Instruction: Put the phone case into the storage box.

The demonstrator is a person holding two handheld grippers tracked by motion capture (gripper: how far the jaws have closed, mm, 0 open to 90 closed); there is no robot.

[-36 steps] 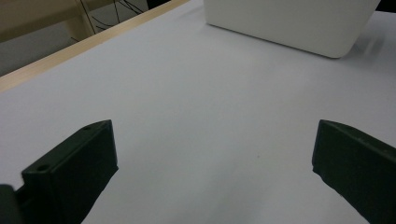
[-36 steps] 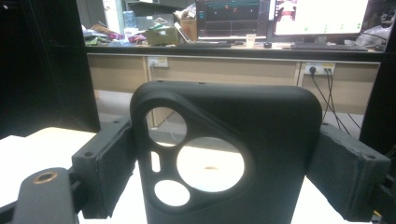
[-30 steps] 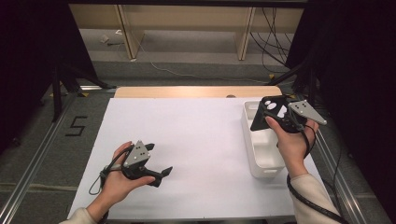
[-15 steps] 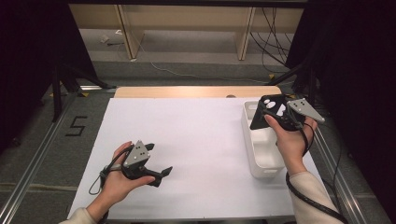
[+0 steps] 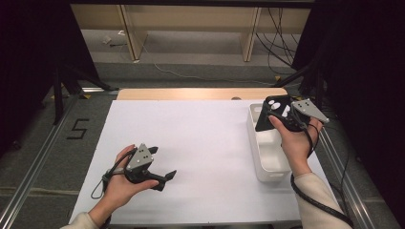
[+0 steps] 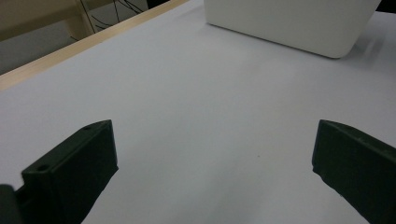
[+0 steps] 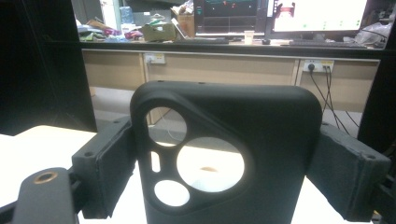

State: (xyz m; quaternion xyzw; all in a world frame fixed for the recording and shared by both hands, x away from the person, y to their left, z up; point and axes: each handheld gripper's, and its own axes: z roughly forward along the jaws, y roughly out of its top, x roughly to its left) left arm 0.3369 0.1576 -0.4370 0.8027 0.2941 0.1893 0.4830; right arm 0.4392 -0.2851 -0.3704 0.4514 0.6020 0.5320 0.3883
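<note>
The left gripper (image 5: pixel 165 176) is being held low over the bench (image 5: pixel 200 143), fingers (image 6: pixel 74 172) wide apart. Farther off, a black phone case (image 5: pixel 274 113) is being clamped by the right gripper (image 5: pixel 282 117) above the white bin (image 5: pixel 267 164).

Black phone case (image 5: pixel 276 110) in right claw (image 5: pixel 273 114) above white bin (image 5: pixel 267 164).

One black phone case (image 7: pixel 224 154), one white bin (image 5: pixel 270 152), two hand-held grippers.
</note>
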